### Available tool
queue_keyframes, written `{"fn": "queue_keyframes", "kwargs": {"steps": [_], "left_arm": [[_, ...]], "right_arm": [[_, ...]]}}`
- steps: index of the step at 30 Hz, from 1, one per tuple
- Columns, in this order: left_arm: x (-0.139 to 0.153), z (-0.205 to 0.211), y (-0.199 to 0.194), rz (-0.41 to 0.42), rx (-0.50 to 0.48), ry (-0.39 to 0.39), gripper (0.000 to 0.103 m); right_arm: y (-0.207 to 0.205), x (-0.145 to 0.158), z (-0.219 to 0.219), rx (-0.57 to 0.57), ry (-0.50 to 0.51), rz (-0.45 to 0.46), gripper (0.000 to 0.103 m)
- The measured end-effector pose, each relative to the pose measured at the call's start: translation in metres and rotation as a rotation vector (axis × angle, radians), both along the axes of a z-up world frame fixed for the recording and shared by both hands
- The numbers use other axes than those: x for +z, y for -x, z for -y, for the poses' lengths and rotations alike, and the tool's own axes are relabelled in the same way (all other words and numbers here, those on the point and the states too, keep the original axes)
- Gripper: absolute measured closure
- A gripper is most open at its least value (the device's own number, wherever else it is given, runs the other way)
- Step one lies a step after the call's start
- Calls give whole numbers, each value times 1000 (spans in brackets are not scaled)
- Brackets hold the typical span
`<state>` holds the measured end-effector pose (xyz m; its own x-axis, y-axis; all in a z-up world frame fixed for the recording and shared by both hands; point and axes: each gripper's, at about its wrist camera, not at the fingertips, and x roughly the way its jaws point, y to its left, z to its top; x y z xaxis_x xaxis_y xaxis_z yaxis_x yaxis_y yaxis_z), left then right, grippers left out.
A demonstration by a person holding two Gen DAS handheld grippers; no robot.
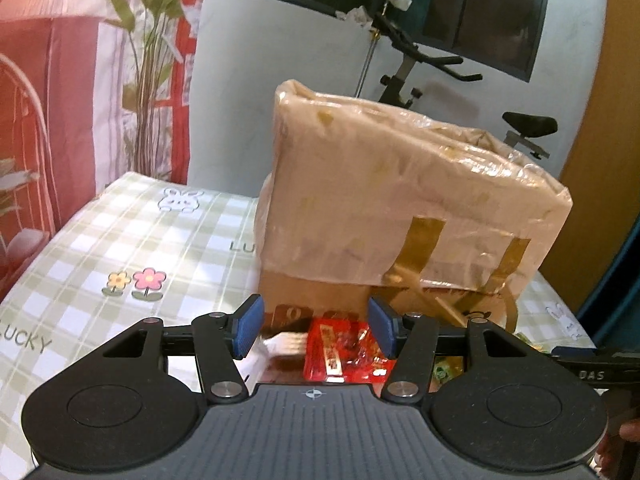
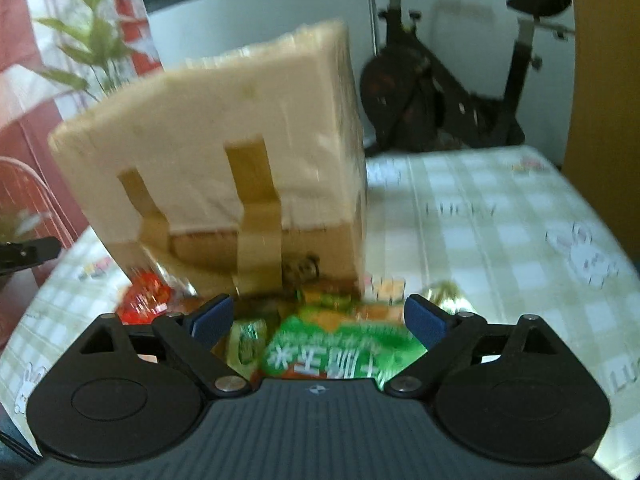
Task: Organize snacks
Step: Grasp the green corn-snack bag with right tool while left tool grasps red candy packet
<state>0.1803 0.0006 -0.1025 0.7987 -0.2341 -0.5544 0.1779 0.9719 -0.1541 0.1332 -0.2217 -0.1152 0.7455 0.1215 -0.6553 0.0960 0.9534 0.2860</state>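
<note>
My left gripper (image 1: 316, 330) hangs open low over the table, and a red snack packet (image 1: 348, 354) lies under the gap, close to the right pad with neither pad pressing on it. A white wrapped piece (image 1: 284, 345) sits beside it. My right gripper (image 2: 319, 320) is wide open above a green snack packet (image 2: 340, 354), and a small green packet (image 2: 248, 340) lies to the left of that. The red packet (image 2: 144, 300) shows again at the left. Behind the snacks stands a taped, plastic-wrapped cardboard box (image 1: 400, 200) (image 2: 224, 168).
The table wears a green checked cloth (image 1: 120, 248) (image 2: 500, 240). A gold wrapper (image 2: 444, 292) lies by the box's right corner. An exercise bike (image 2: 460, 92) stands behind the table, with a plant (image 1: 152, 60) and a red curtain at the left.
</note>
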Motion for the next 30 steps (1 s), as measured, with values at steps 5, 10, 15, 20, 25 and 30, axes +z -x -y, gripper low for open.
{"fn": "queue_keyframes", "kwargs": {"steps": [5, 10, 15, 20, 25, 30], "left_arm": [[-8, 1, 1, -32, 5, 5, 43], [-21, 8, 3, -81, -15, 17, 43], [-31, 10, 4, -117, -24, 22, 43], [-38, 10, -1, -137, -15, 17, 43], [-45, 17, -15, -143, -12, -3, 43], [-51, 28, -30, -147, -17, -8, 43]], "right_arm": [[-6, -17, -2, -49, 38, -90, 6], [-4, -33, 4, -48, -24, -110, 5], [3, -36, 3, 2, -61, -76, 21], [12, -35, -2, 53, -73, -32, 25], [13, -37, -9, 79, -73, -18, 25], [13, -40, -8, 81, -89, -13, 25]]}}
